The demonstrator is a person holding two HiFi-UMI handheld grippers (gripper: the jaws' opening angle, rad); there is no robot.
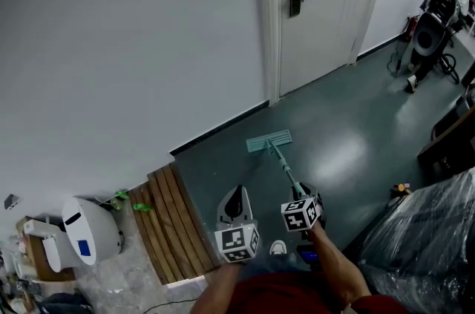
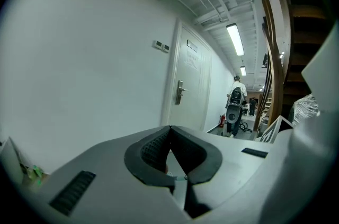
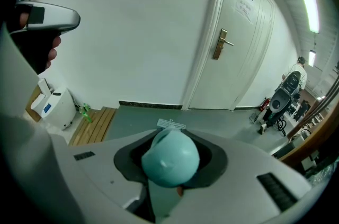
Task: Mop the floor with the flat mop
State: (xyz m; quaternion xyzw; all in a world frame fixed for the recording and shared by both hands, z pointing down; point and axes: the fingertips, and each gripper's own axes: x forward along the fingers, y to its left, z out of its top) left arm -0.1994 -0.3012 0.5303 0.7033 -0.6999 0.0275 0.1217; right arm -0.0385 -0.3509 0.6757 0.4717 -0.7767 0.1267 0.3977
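Observation:
A teal flat mop lies with its head [image 1: 269, 140] flat on the grey-green floor, close to the white wall. Its thin handle [image 1: 284, 168] slants back towards me. My right gripper [image 1: 299, 198] is shut on the handle's top end. In the right gripper view the handle's rounded teal end cap [image 3: 170, 158] fills the space between the jaws, and the mop head [image 3: 171, 124] shows just beyond it. To the left of the handle, my left gripper [image 1: 236, 205] is apart from the mop. It is shut [image 2: 169, 150] on nothing and faces the wall.
A white door [image 1: 319, 1] with a lever handle stands ahead. A wooden slatted platform [image 1: 167, 220] and a white appliance [image 1: 89, 231] lie at the left. A black wheeled machine [image 1: 430, 30] stands far right, with a person beside it. Plastic-wrapped goods [image 1: 430, 231] sit near right.

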